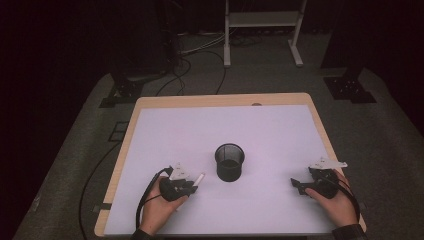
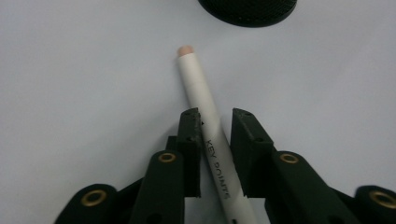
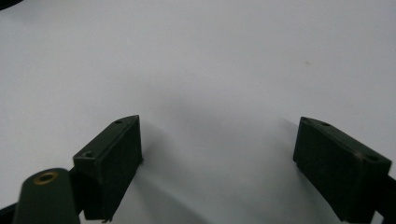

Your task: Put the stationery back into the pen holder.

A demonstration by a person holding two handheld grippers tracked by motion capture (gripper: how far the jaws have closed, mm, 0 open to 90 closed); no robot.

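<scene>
Left gripper view (image 2: 212,140) alone reads lettering — white pen (image 2: 205,116).

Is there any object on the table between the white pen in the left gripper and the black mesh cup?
Nothing visible stands in the way. The left gripper is shut on the white cylindrical pen, whose tip points toward the black round mesh cup. Between them lies only bare white table surface. The open right gripper rests at the far side.

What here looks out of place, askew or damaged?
Nothing stands out. The white pen sits between the left tool's jaws, the mesh cup stands upright mid-table, and the right tool rests open.
</scene>
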